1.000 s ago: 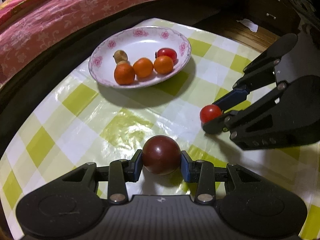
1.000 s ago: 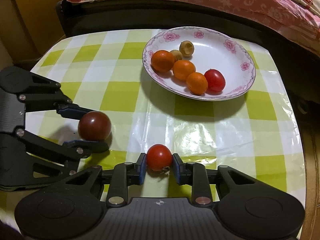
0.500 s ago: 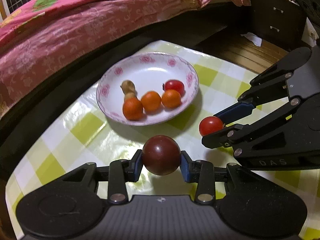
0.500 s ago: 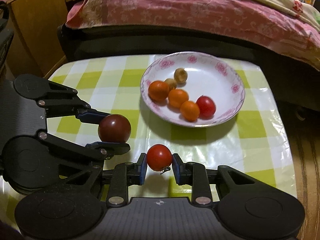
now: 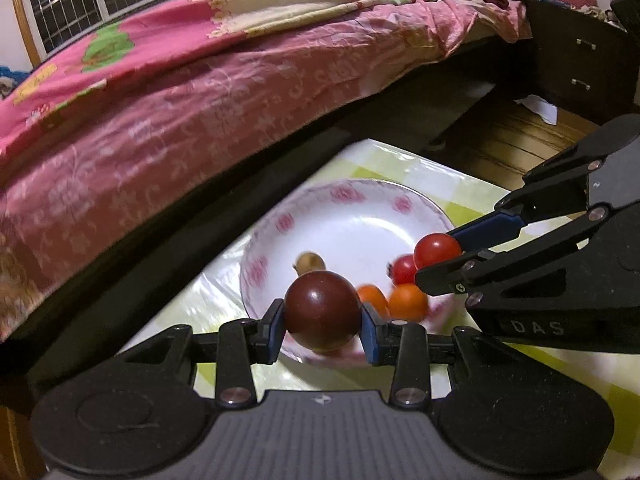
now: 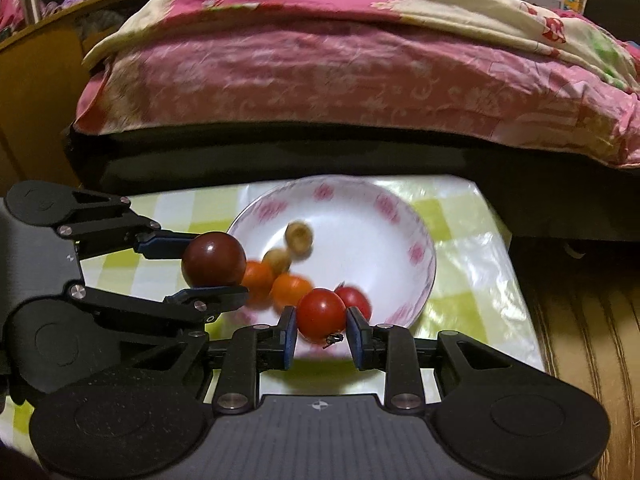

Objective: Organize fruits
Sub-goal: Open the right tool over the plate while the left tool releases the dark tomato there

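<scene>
A dark red round fruit [image 5: 322, 312] is clamped in my left gripper [image 5: 323, 322], which is shut on it and hangs over the near rim of the white flowered plate [image 5: 360, 186]. To its right, my right gripper [image 6: 321, 322] holds a small red tomato [image 6: 321, 314] over the plate's [image 6: 332, 184] near edge; its jaws are opening while the pads still touch the tomato. Lying on the plate are orange fruits [image 6: 290, 290], another red tomato [image 6: 358, 300] and two small brown fruits [image 6: 298, 236]. Each gripper also appears from the side: left gripper [image 6: 216, 266], right gripper [image 5: 436, 258].
The plate stands on a small table with a green-checked cloth [image 6: 460, 248]. Close behind it runs a dark bed frame under a pink quilt [image 6: 360, 72]. Wooden floor [image 6: 580, 320] lies off the table's right edge, and a dark cabinet [image 5: 580, 60] stands at the far right.
Both grippers have lifted their fruit off the tablecloth and carried it forward to the plate's near rim. The views have tipped up, showing more of the bed.
</scene>
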A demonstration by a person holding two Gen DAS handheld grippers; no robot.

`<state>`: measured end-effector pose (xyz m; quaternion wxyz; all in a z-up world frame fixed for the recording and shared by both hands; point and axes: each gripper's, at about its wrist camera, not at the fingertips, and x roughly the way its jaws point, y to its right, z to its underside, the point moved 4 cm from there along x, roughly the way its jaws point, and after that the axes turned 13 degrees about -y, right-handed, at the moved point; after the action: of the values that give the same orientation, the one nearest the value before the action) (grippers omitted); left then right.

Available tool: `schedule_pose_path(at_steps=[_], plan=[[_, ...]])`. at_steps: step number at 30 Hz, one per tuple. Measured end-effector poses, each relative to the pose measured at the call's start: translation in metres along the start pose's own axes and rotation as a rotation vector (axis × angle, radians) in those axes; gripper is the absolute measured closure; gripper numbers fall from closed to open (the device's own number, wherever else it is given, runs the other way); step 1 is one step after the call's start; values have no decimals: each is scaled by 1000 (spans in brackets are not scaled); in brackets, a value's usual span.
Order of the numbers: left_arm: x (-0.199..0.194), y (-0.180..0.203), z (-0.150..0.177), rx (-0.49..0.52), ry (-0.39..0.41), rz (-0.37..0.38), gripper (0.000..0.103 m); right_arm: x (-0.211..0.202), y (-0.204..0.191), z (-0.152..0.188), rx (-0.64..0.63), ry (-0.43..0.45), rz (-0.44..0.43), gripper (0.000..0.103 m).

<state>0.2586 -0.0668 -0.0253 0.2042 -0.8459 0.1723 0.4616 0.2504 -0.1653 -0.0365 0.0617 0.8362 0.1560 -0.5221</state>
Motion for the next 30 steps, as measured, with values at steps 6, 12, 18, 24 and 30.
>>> schedule_pose_path(at_steps=[6, 12, 18, 24, 30], plan=[[16, -7, -10, -5, -9, -8, 57, 12, 4, -15, -9, 13, 18, 78], [28, -9, -16, -6, -15, -8, 57, 23, 12, -22, -9, 7, 26, 78], [36, 1, -18, 19, -14, 14, 57, 32, 17, -30, -4, 11, 13, 78], [41, -4, -20, -3, -15, 12, 56, 38, 14, -38, -16, 24, 23, 78], [43, -4, -21, -4, -10, 8, 56, 44, 18, -40, -2, 18, 26, 77]])
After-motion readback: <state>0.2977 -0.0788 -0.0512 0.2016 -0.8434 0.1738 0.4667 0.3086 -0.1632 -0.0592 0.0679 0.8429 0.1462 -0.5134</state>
